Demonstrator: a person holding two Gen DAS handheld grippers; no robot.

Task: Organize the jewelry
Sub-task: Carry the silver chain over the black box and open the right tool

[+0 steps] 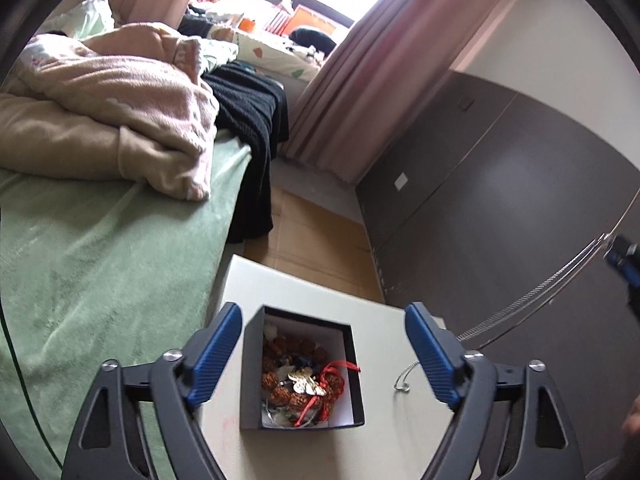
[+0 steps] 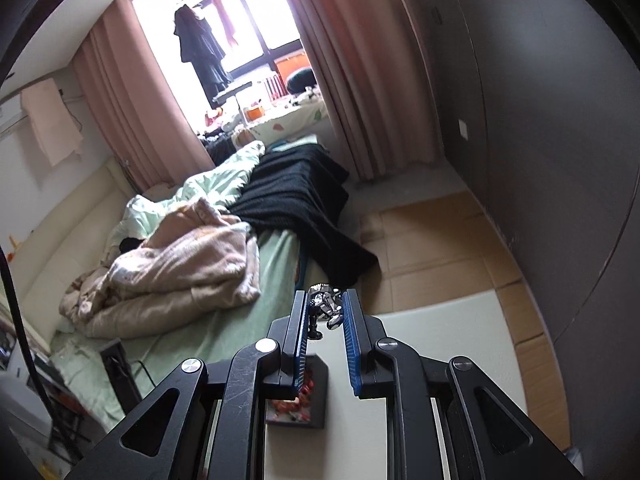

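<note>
A black jewelry box (image 1: pixel 256 380) stands open on the white table (image 1: pixel 380 420), holding brown bead bracelets, a gold charm and red cord (image 1: pixel 304 384). My left gripper (image 1: pixel 324 356) is open, its blue fingers on either side of the box and above it. My right gripper (image 2: pixel 325 308) is shut on the silver clasp of a long silver chain necklace (image 2: pixel 326 306). In the left wrist view the necklace (image 1: pixel 532 300) hangs from the right gripper (image 1: pixel 624 260) down to the table, its end (image 1: pixel 402 380) lying right of the box. The box also shows under the right gripper (image 2: pixel 316 396).
A bed with a green sheet (image 1: pixel 100 272), a pink blanket (image 1: pixel 132 108) and a black throw (image 1: pixel 252 116) lies left of the table. A dark wardrobe (image 1: pixel 500 168) stands on the right. Wooden floor (image 1: pixel 316 240) and pink curtains (image 1: pixel 380 60) lie beyond.
</note>
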